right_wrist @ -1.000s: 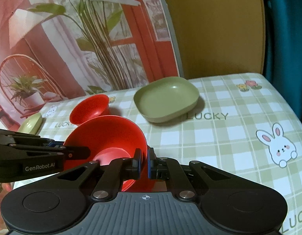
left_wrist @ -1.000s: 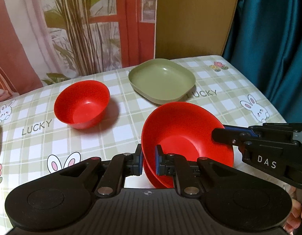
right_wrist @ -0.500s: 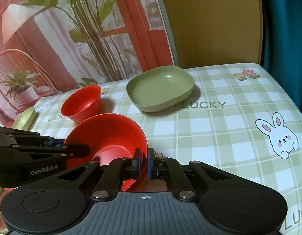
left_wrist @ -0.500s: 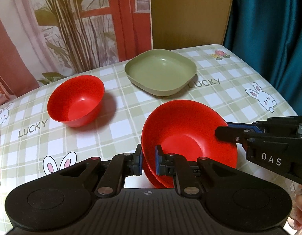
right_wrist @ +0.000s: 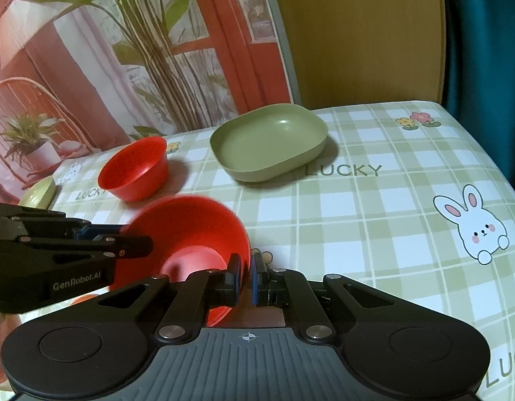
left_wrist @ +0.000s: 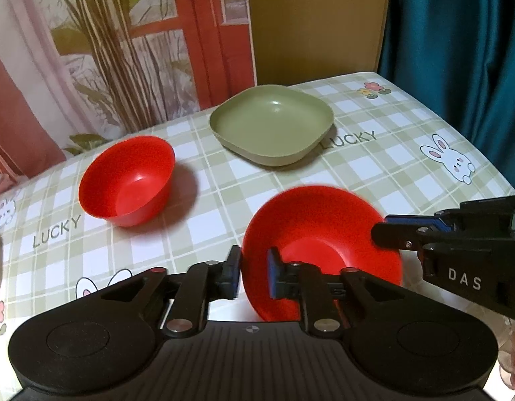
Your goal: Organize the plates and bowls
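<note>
A wide red bowl is held above the table by both grippers. My left gripper is shut on its left rim. My right gripper is shut on its right rim; the bowl also shows in the right wrist view. A smaller red bowl stands upright on the table to the left, also in the right wrist view. A green square plate lies at the back, also in the right wrist view.
The table has a green checked cloth with rabbits and "LUCKY" print. A pale green dish lies at the far left edge. A teal curtain hangs on the right, a printed backdrop behind.
Both grippers have carried the wide red bowl forward, toward the small red bowl and green plate, which now look nearer. Both grips are unchanged.
</note>
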A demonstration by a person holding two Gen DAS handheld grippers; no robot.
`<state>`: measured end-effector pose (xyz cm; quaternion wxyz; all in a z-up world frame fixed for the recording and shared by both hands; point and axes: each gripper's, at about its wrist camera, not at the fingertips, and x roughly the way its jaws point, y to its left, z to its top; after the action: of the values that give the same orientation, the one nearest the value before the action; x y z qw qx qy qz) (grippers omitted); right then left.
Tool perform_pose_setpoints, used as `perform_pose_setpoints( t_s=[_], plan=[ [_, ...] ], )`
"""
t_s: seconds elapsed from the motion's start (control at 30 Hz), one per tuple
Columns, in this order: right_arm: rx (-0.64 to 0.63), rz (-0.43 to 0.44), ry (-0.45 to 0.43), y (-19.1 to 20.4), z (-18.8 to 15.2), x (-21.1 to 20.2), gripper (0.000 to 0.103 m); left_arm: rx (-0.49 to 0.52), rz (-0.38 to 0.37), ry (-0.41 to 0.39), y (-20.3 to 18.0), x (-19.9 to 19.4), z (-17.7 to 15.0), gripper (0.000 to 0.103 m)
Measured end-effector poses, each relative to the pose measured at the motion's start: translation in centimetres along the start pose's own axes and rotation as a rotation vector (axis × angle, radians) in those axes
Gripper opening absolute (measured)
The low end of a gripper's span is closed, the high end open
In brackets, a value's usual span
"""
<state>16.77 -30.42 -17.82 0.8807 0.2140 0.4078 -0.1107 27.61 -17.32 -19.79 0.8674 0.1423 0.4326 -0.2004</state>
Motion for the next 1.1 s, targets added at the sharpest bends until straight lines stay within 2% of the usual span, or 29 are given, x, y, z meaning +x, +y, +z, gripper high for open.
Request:
perform_pose_setpoints(
  t_s=[0.2, 0.27, 0.33, 0.47, 0.67, 0.8, 0.97, 1.1],
  plan=[
    [-0.003, -0.005, 0.0, 0.1, 0.0, -0.2, 0.007, -0.036, 0.002, 0.012, 0.8, 0.1, -0.2, 0.021],
    [-0.004, -0.011, -0.005, 0.1, 0.0, -0.4, 0.01, -0.05, -0.003, 0.01, 1.2, -0.1, -0.2, 0.022],
    [-0.005, -0.012, -0.01, 0.1, 0.2, -0.7, 0.01, -0.059, -0.006, 0.003, 1.6, -0.5, -0.2, 0.025],
    [-0.013, -0.007, -0.029, 0.2, 0.3, -1.5, 0.013, -0.069, -0.009, -0.029, 2.8, -1.7, -0.4, 0.038],
    [-0.013, 0.007, -0.049, 0.7, 0.7, -2.3, 0.016, -0.101, 0.018, -0.043, 5.5, -3.3, -1.2, 0.039],
    [-0.02, 0.021, -0.071, 1.2, 1.2, -2.9, 0.017, -0.143, 0.039, -0.073, 7.5, -4.7, -1.6, 0.039],
    [-0.028, 0.038, -0.092, 1.7, 1.9, -3.5, 0.023, -0.186, 0.016, -0.151, 10.1, -7.1, -2.0, 0.039],
    [-0.047, 0.042, -0.097, 2.1, 2.7, -3.8, 0.025, -0.223, 0.033, -0.196, 12.0, -8.8, -2.5, 0.039]
  ],
)
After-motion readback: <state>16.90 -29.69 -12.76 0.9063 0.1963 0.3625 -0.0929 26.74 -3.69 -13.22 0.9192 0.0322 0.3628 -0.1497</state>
